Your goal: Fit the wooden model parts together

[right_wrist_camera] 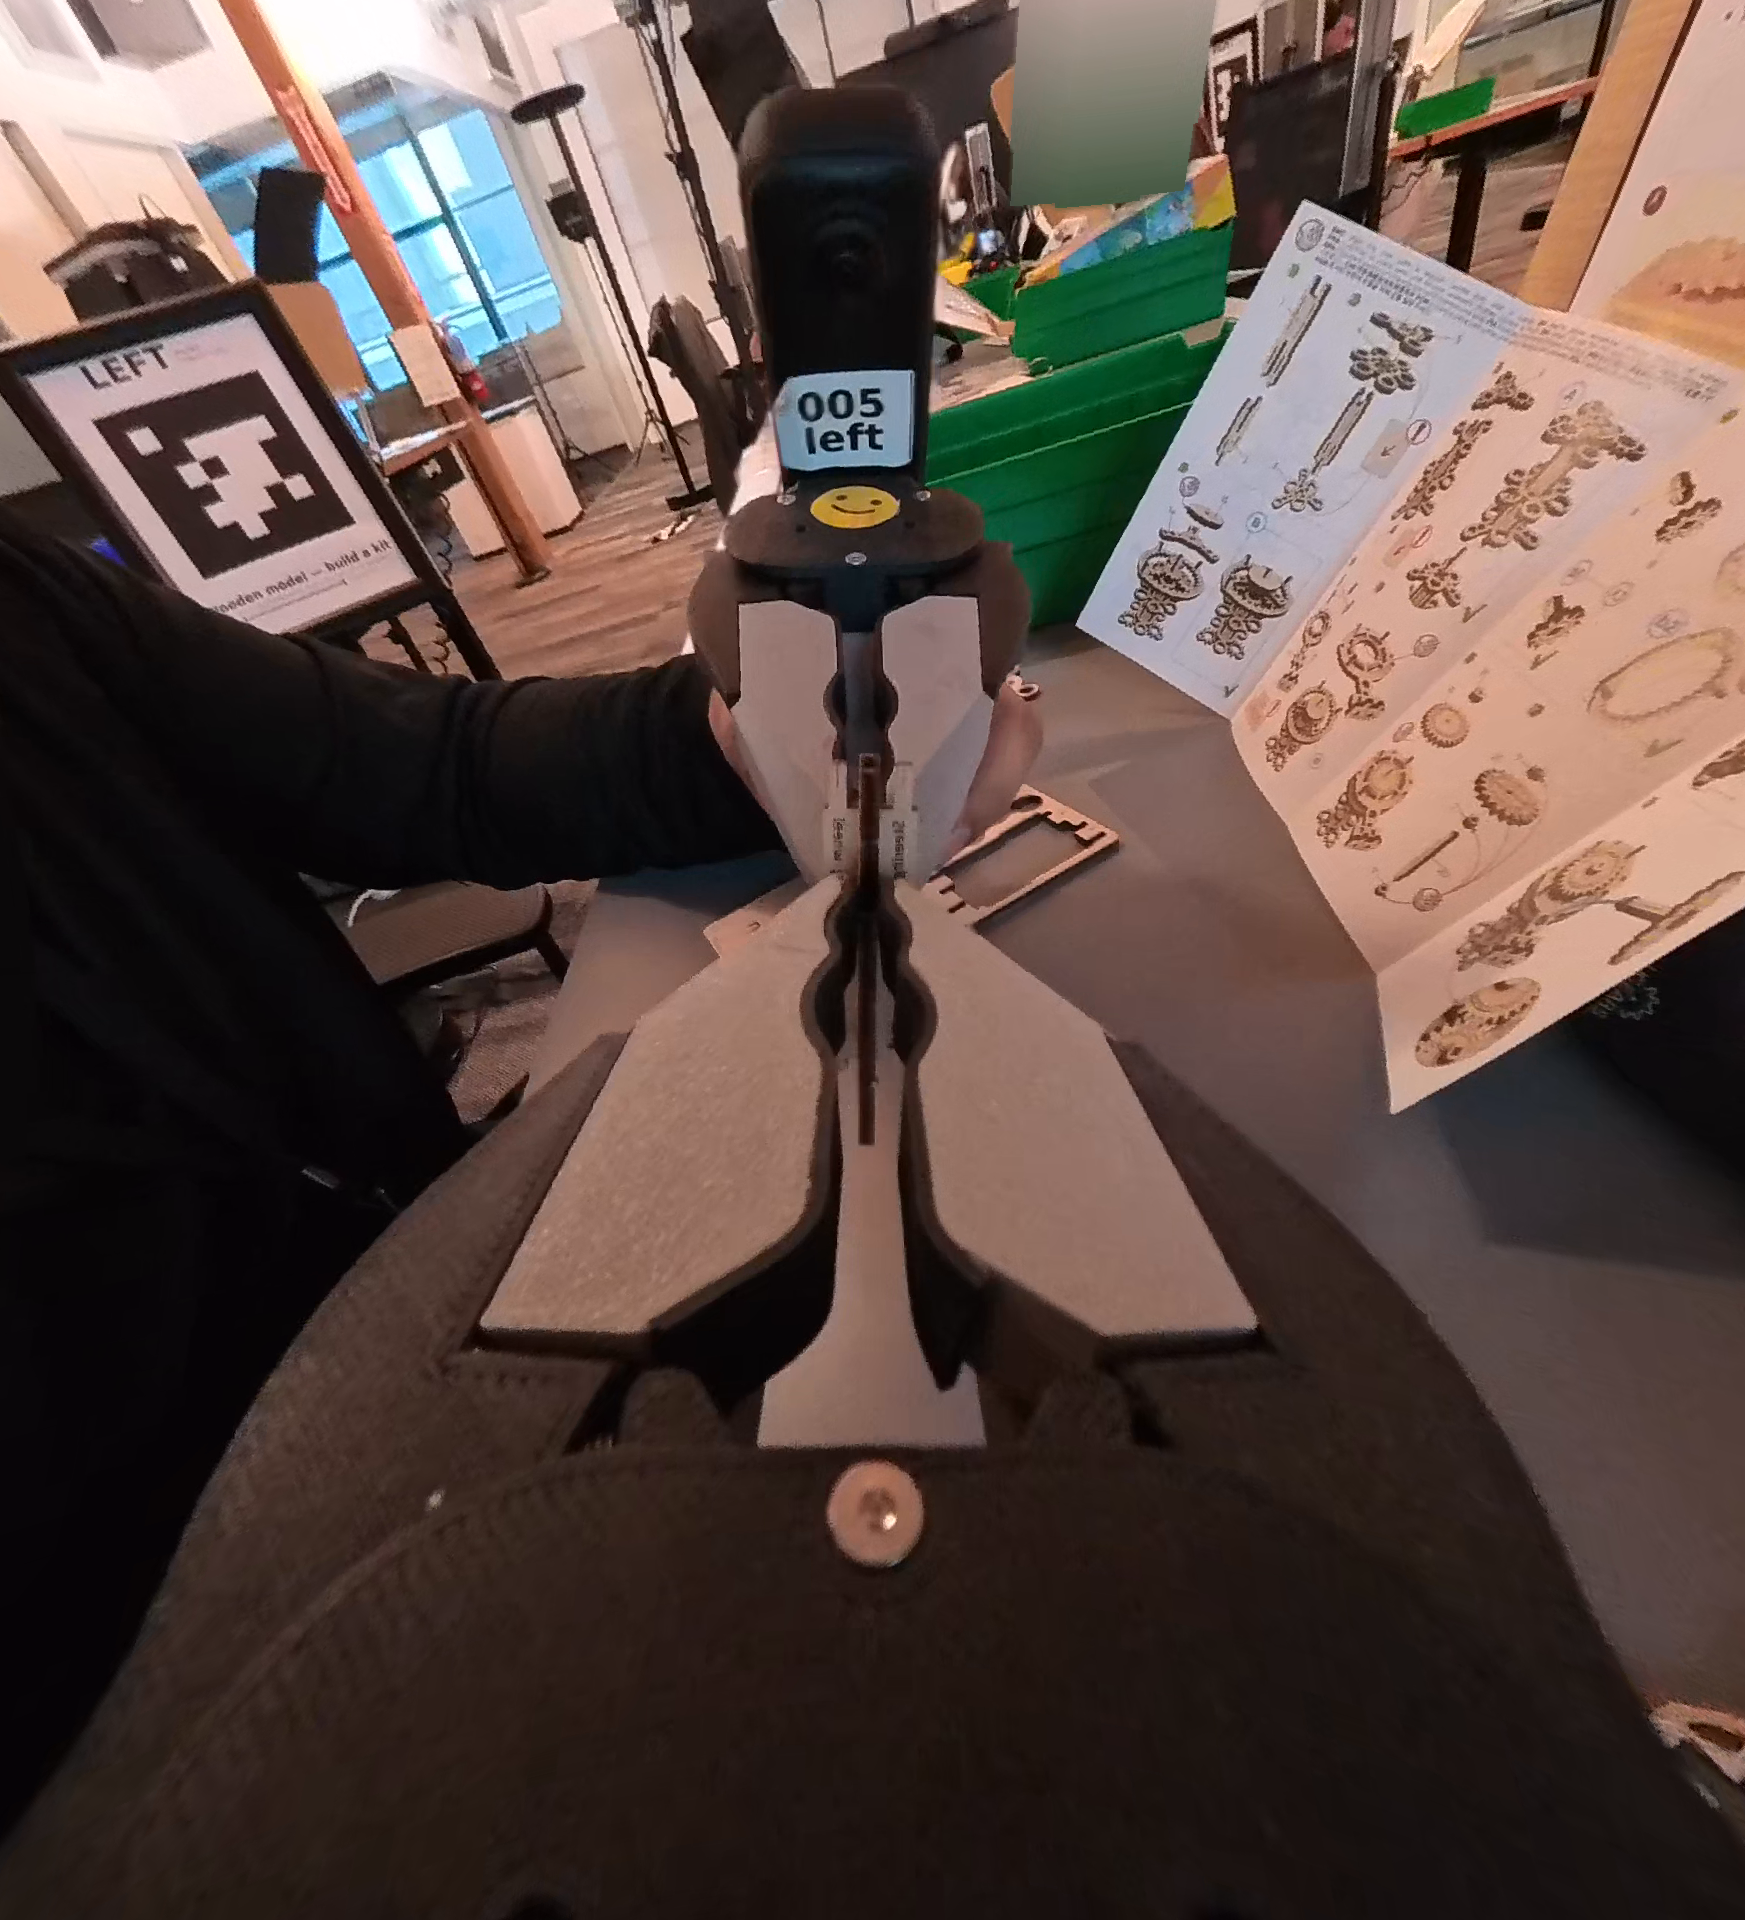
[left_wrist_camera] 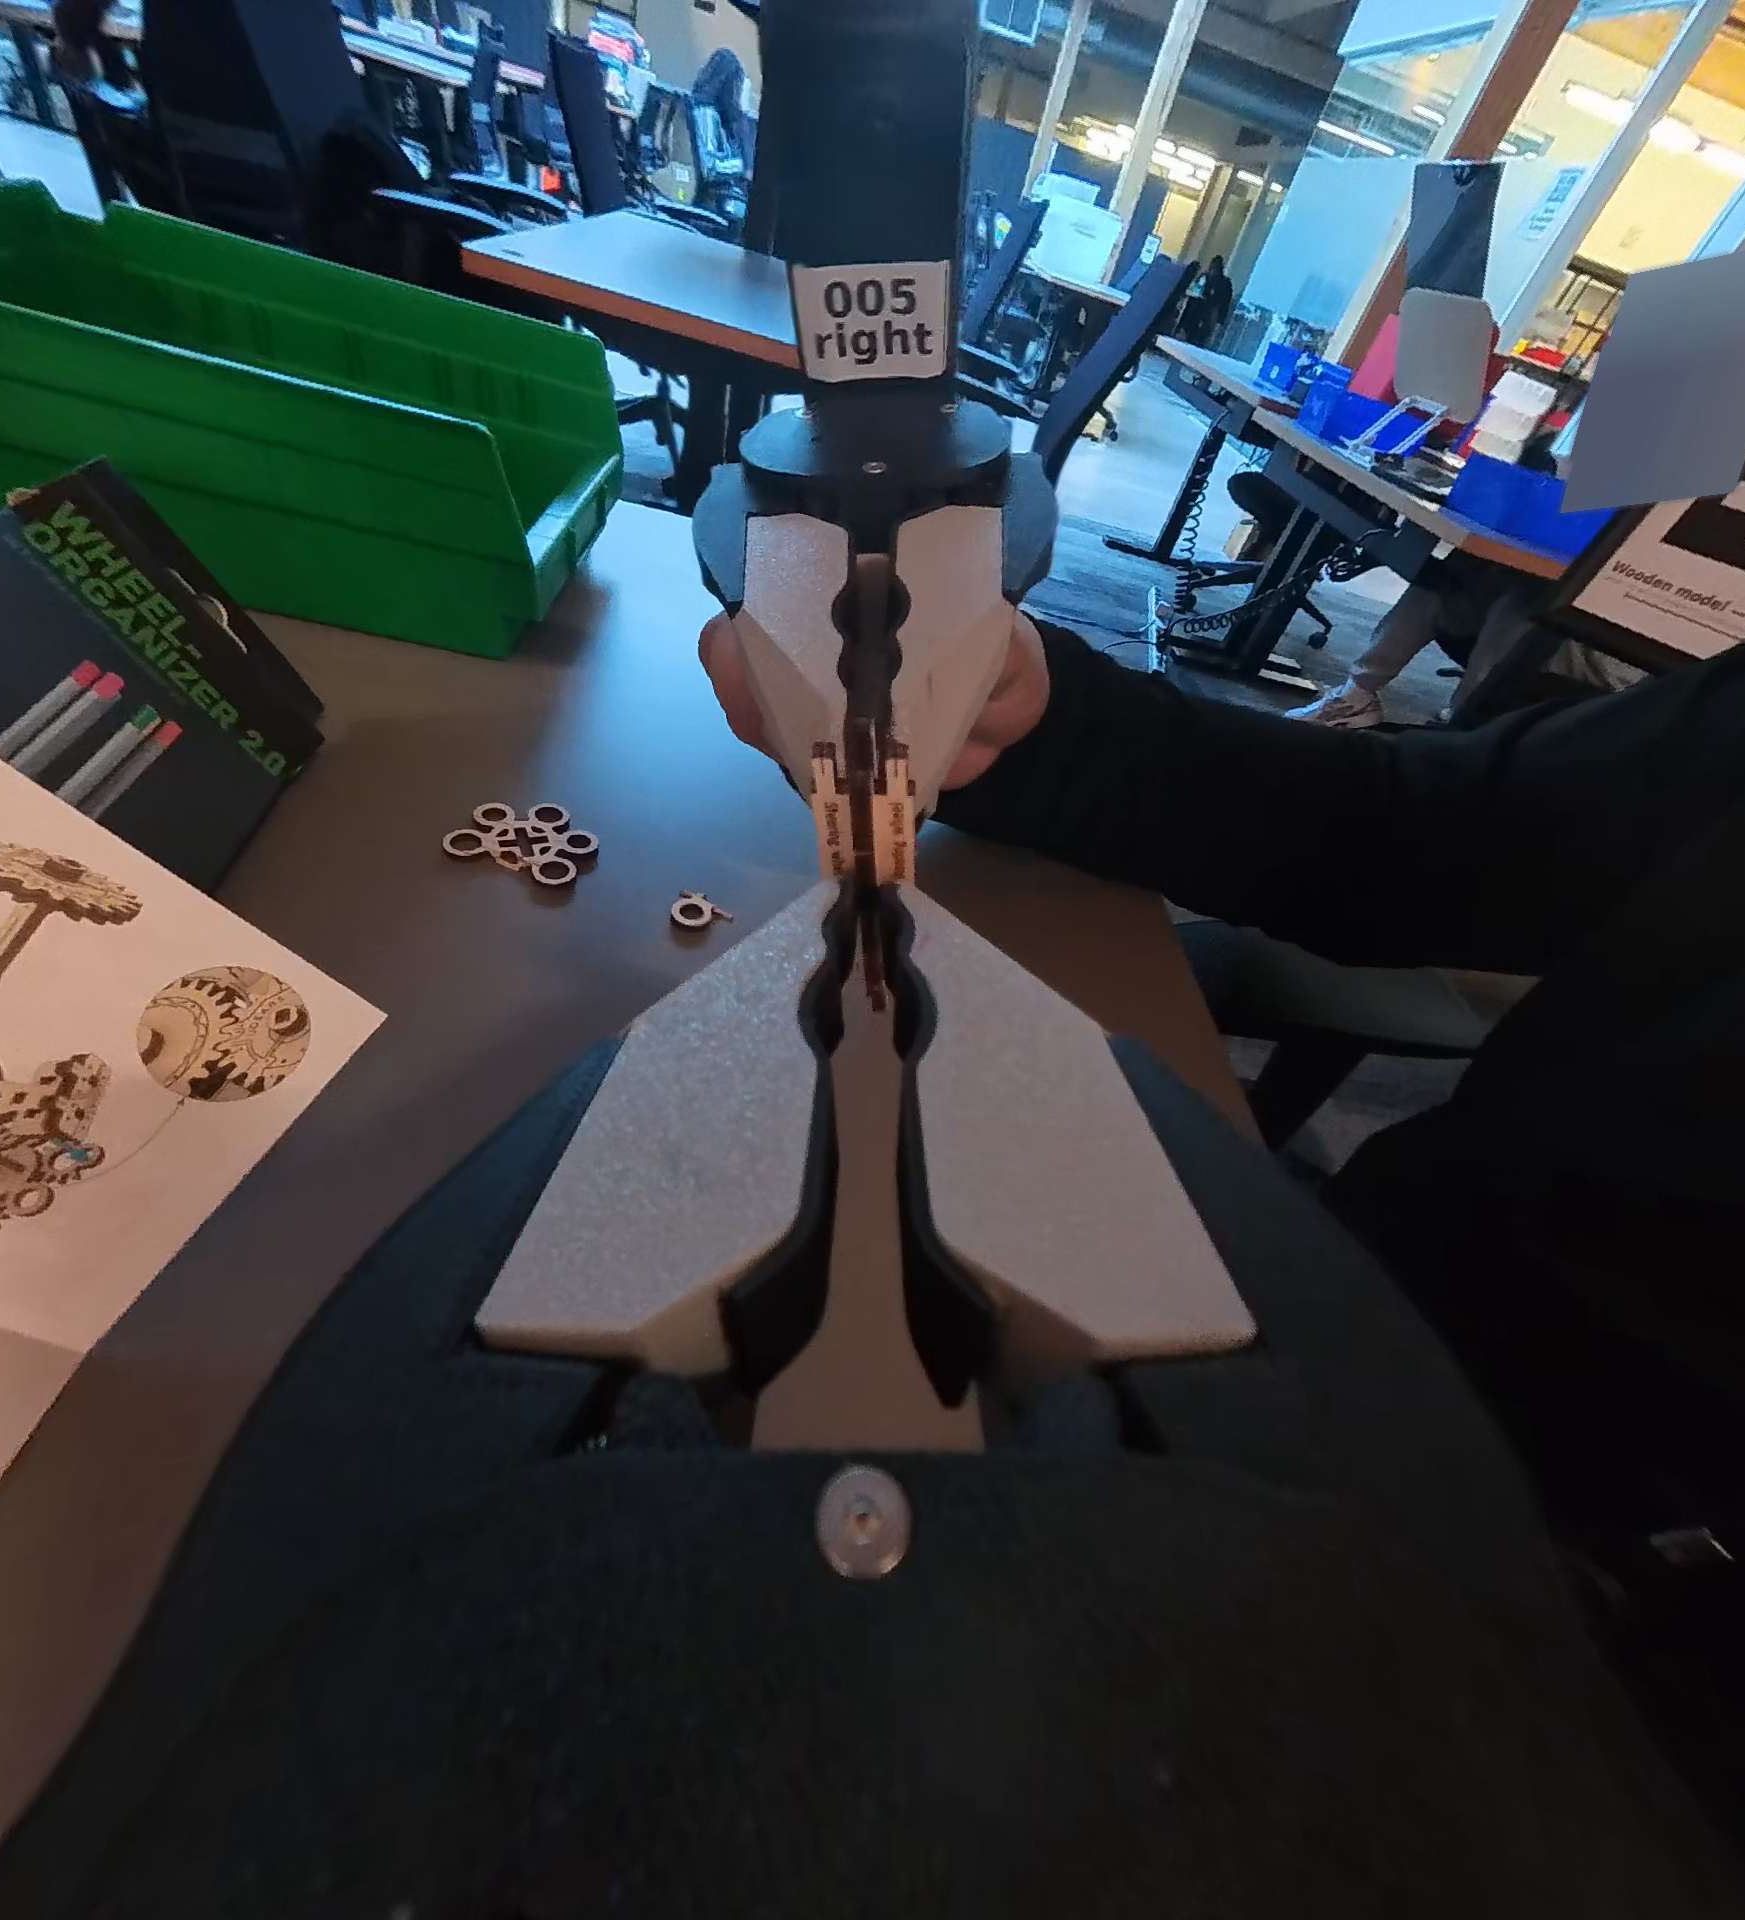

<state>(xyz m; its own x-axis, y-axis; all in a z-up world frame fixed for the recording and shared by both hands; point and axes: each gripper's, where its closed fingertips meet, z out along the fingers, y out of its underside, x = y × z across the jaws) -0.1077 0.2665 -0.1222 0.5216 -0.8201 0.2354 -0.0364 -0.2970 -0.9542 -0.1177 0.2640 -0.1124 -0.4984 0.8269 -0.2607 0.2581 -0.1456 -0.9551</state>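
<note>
The wooden model parts [left_wrist_camera: 866, 821] hang in the air above the tabletop [left_wrist_camera: 577, 727], pinched between my two grippers, which meet tip to tip. My left gripper [left_wrist_camera: 866, 914] has its jaws narrowed onto a thin dark wooden piece [left_wrist_camera: 873, 971] that stands on edge between them. My right gripper [right_wrist_camera: 863, 904] faces it, jaws likewise closed on a thin flat strip [right_wrist_camera: 866, 1049], with pale notched pieces at the joint. Left of the joint, as the left wrist view shows it, a cluster of small wooden rings [left_wrist_camera: 523, 844] lies on the tabletop, a single small ring [left_wrist_camera: 693, 912] nearer, and beyond them a green bin [left_wrist_camera: 255, 416], a dark box [left_wrist_camera: 120, 665] and an instruction sheet [left_wrist_camera: 68, 1039].
</note>
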